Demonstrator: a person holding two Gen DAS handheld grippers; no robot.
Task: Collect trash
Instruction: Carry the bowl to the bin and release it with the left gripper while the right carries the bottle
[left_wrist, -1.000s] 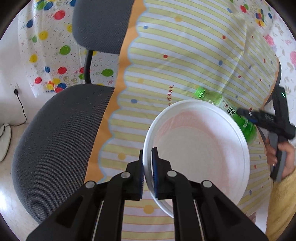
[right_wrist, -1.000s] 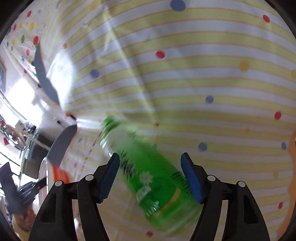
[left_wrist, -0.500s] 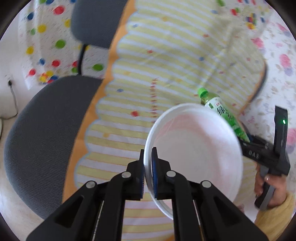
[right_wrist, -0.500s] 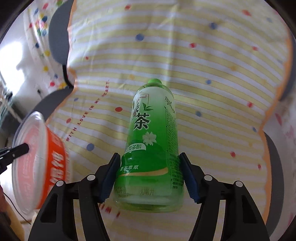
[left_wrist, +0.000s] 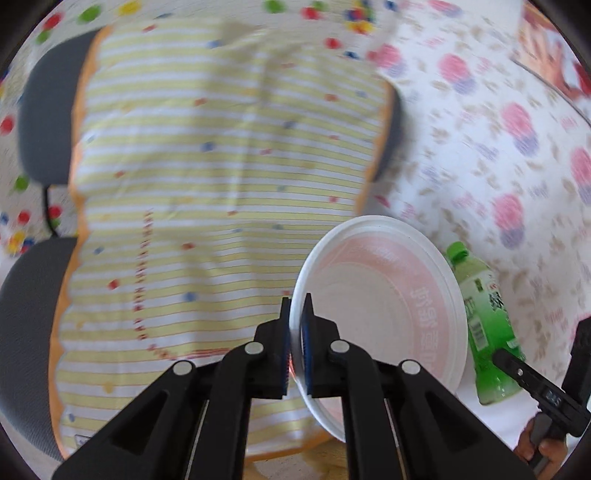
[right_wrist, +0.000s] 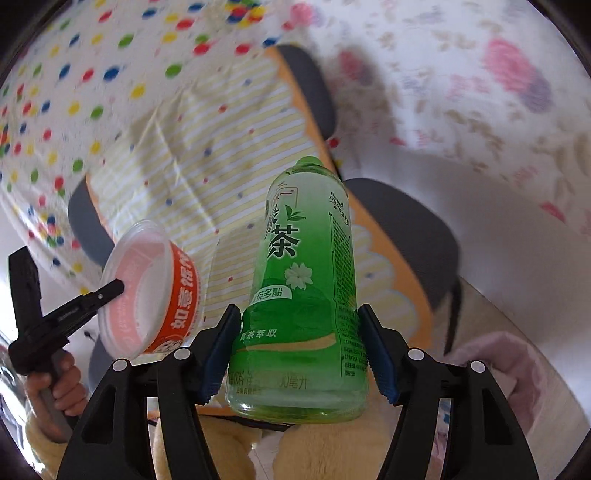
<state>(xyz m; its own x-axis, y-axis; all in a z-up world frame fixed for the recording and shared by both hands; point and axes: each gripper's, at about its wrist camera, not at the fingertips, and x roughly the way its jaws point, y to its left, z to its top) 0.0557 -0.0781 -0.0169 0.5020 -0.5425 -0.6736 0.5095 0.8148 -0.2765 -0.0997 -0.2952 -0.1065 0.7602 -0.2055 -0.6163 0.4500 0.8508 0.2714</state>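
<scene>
A white disposable bowl (left_wrist: 388, 314) with an orange printed outside (right_wrist: 181, 295) hangs in the air, tilted on its side. My left gripper (left_wrist: 295, 321) is shut on its rim, one pad inside and one outside. A green tea bottle (right_wrist: 306, 258) with a green cap stands upright between the blue pads of my right gripper (right_wrist: 299, 350), which is shut on its lower body. In the left wrist view the bottle (left_wrist: 487, 325) shows just right of the bowl, with the right gripper (left_wrist: 535, 387) below it. In the right wrist view the left gripper (right_wrist: 107, 290) reaches in from the left.
A yellow-striped cloth (left_wrist: 221, 166) with coloured dots lies over grey office chairs (left_wrist: 22, 314). A dotted cloth (right_wrist: 74, 74) and a floral cloth (left_wrist: 498, 129) hang behind. A hand in a yellow sleeve (right_wrist: 55, 406) holds the left gripper. Something pink (right_wrist: 509, 376) sits at the lower right.
Both grippers have swung right and risen with their loads. The bottle, first blurred and slanted between the right pads, now stands upright and gripped. The floral cloth has come into view.
</scene>
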